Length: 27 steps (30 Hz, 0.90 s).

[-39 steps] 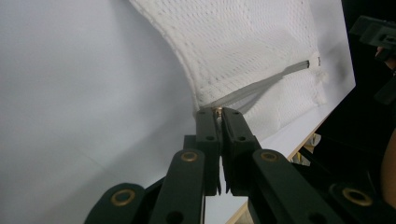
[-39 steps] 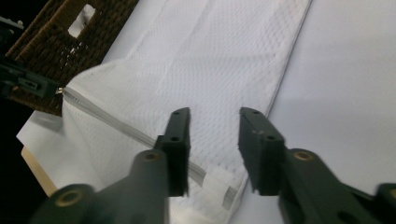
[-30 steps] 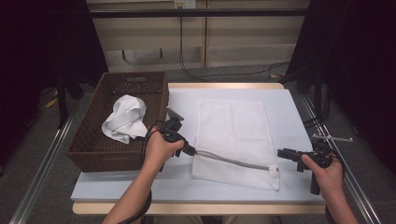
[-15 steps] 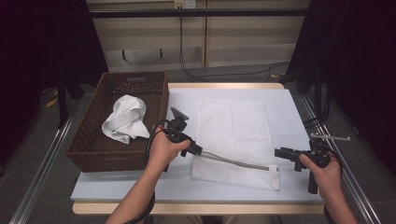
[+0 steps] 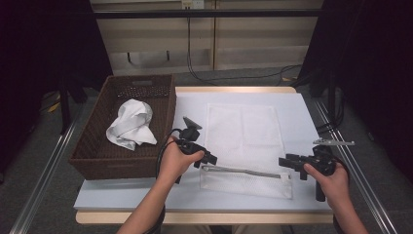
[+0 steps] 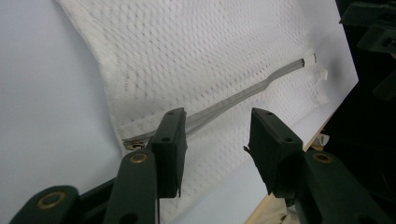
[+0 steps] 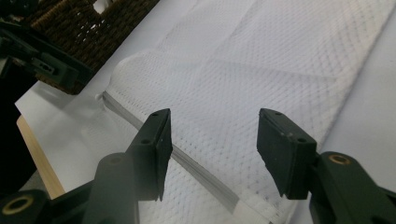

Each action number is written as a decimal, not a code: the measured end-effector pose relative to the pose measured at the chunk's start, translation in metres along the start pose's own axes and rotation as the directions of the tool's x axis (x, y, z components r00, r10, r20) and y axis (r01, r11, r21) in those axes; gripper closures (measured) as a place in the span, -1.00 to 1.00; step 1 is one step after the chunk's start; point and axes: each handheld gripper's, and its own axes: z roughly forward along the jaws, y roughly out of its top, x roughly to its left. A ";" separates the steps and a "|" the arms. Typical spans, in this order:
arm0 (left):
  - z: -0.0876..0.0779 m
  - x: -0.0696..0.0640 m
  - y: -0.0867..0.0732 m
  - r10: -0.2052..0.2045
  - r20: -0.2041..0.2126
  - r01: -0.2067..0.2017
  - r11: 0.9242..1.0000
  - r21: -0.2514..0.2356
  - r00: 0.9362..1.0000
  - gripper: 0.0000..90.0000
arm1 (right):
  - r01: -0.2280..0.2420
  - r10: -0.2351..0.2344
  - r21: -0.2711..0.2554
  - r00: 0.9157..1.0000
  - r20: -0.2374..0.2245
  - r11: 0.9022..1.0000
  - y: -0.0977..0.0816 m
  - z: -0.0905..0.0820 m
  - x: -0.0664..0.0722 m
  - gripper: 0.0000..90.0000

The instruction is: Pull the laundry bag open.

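A white mesh bag (image 5: 243,131) lies flat on the white table, its grey zipper (image 5: 241,171) running along the near edge. My left gripper (image 5: 210,160) hovers at the zipper's left end. Its jaws have just been opening and stand apart over the zipper (image 6: 243,93) and its pull (image 6: 133,143), pressing on nothing. At the zipper's right end is my right gripper (image 5: 287,163). Its jaws have also just been opening, and they are spread above the mesh (image 7: 261,70) and the zipper (image 7: 126,114) without gripping either.
A brown wicker basket (image 5: 122,168) stands at the table's left with a crumpled white cloth (image 5: 131,124) inside. The table's wooden front edge (image 5: 204,217) runs close below the bag. Metal rails flank the table on both sides.
Both hands have stayed almost in place. The left gripper's jaws look wider apart than a second ago. The bag and zipper lie as before.
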 end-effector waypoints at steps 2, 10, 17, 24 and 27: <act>0.001 -0.001 -0.002 0.010 0.001 -0.010 1.000 -0.005 1.000 0.19 | 0.020 -0.020 0.001 1.000 -0.008 1.000 0.001 0.003 0.003 0.00; 0.005 -0.003 -0.007 0.052 0.002 -0.052 0.998 -0.039 0.999 -0.08 | 0.107 -0.106 0.044 0.994 -0.017 0.993 0.002 0.020 0.015 -0.02; 0.011 -0.007 -0.013 0.108 -0.022 -0.110 0.991 -0.080 0.994 -0.35 | 0.255 -0.253 0.119 0.967 -0.039 0.959 0.003 0.039 0.030 0.21; 0.019 -0.009 -0.015 0.104 -0.044 -0.108 0.987 -0.115 0.994 -0.53 | 0.356 -0.351 0.156 0.934 -0.060 0.921 0.004 0.059 0.042 0.23; 0.018 -0.008 -0.015 0.142 -0.053 -0.146 0.985 -0.092 0.988 -0.57 | 0.382 -0.374 0.166 0.924 -0.075 0.909 0.003 0.068 0.045 0.36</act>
